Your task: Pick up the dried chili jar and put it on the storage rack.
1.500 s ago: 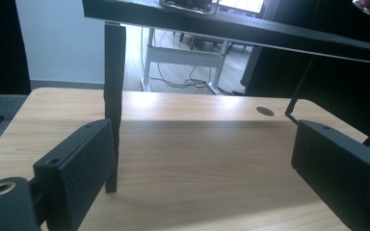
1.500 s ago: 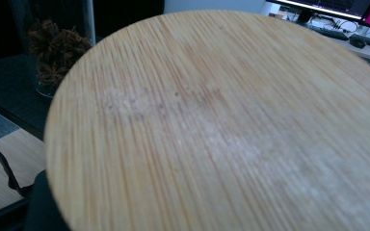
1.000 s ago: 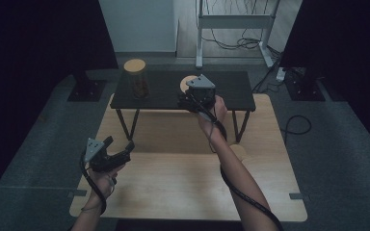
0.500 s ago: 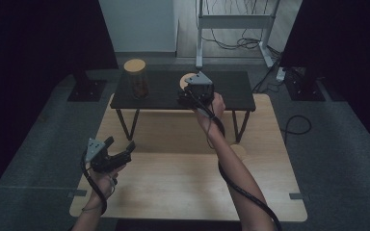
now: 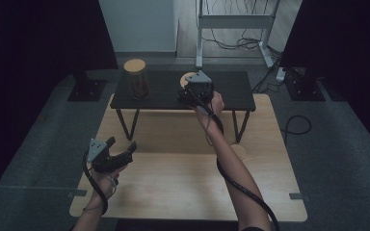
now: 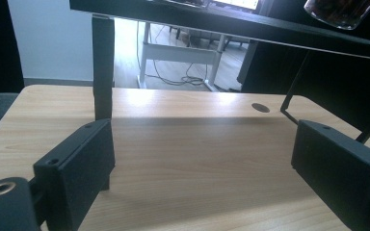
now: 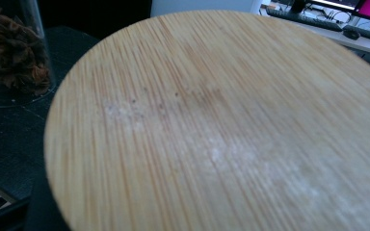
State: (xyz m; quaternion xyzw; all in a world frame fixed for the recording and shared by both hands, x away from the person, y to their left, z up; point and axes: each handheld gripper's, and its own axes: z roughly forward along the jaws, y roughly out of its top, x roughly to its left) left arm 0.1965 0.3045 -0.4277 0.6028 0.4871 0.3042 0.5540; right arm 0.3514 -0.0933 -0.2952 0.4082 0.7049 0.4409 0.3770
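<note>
On the far dark surface, the right claw is clamped, seemingly on a round bamboo lid. Left of it stands a lidded glass jar holding brown dried stuff. The left claw gapes wide, empty, over the near wooden surface.

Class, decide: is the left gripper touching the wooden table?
Apart. In the high view the left gripper hangs above the wooden table; its open jaws hold nothing.
</note>
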